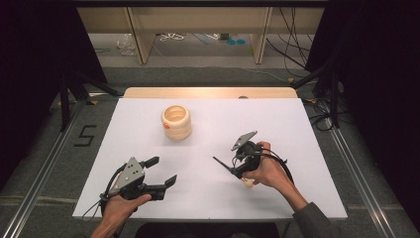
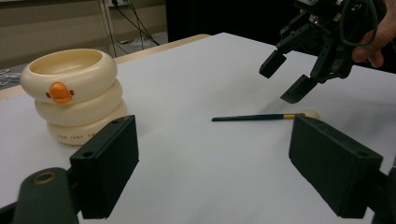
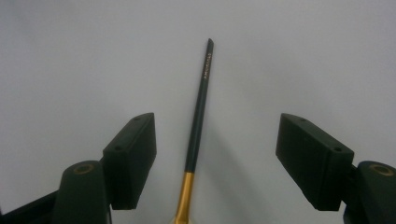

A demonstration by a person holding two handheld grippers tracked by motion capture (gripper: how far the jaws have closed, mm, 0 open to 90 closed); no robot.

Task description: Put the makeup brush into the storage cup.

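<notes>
High view first: the brush (image 1: pixel 229 167) lies flat on the white counter (image 1: pixel 208 198), near right area, right under the right tongs (image 1: pixel 236 166). Its dark handle tip points left and a bit far, and the pale bristle end (image 1: pixel 247 183) sits nearer, by the person's right hand (image 1: pixel 270 171). The left tongs (image 1: pixel 163 171) are at the near left with jaws spread wide and nothing in them, well apart from the brush. A cream ring-stacked cup (image 1: pixel 176 121) stands upright toward the far side.

Left gripper view: the brush (image 2: pixel 261 117) lies across the counter, thin tip one way, gold ferrule and bristles the other, with the right tongs (image 2: pixel 286 77) hanging just above the bristle end, not touching. The cup (image 2: pixel 74 93) has an orange duck bill on it.

Right gripper view: the handle (image 3: pixel 200 107) runs straight away between the two jaws, gold ferrule (image 3: pixel 183 196) closest. The jaws stand open on either side with clear gaps, so no grip.
</notes>
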